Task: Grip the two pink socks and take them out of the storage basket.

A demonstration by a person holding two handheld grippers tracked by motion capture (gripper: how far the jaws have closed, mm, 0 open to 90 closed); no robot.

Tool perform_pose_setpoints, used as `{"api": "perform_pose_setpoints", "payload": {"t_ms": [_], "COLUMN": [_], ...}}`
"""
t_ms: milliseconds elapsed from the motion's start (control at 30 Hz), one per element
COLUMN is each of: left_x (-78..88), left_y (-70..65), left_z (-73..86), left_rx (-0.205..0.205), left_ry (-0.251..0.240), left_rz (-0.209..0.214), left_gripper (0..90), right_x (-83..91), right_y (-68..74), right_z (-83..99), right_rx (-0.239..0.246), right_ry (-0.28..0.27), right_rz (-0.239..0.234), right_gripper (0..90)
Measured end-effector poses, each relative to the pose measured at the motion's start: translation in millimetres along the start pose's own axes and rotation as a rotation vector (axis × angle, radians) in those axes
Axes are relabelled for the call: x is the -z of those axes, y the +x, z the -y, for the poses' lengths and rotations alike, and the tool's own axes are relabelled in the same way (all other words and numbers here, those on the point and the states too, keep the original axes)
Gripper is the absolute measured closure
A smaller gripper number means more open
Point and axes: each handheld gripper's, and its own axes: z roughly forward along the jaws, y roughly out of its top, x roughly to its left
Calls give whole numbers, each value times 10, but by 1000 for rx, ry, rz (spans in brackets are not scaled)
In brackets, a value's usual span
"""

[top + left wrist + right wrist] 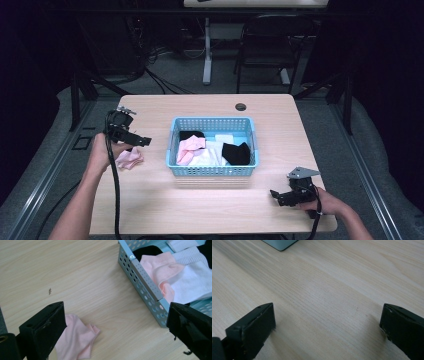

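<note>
Left gripper, jaws apart, is hovering over 1 pink sock left of the blue basket; it should drop squarely. Right gripper is waiting, jaws apart.

Light wood-grain table with dark round grommet hole near far edge, grey carpeted floor, black folding chair beyond table, white desk leg beside chair, black cables on floor at rear left.
</note>
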Motion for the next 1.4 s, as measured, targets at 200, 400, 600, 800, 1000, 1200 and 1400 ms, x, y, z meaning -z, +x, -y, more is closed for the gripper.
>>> {"api": "perform_pose_setpoints", "payload": {"t_ms": [200,400,600,800,1000,1200,1400], "left_x": [-38,-72,-163,-291,-467,-643,-827], "left_y": [-105,-230,-373,-526,-688,-775,-799], "left_z": [-103,-232,-367,-504,-626,-669,-680], "left_rx": [-30,-72,-98,-135,-165,-180,-182], "left_ry": [12,23,33,41,69,94,128], "left_rz": [30,73,153,176,203,216,235], "left_gripper": [28,26,0,0,0,0,23], "right_x": [0,-1,0,-1,-3,-1,-3], "right_y": [1,0,0,-1,-2,0,-2], "right_z": [1,1,0,1,1,1,2], "right_rx": [-1,-1,-1,-2,0,-2,0], "right_ry": [-1,-1,-1,-1,-3,-1,-3], "right_rz": [0,0,0,-1,0,0,0], "right_gripper": [0,0,0,0,0,0,0]}}
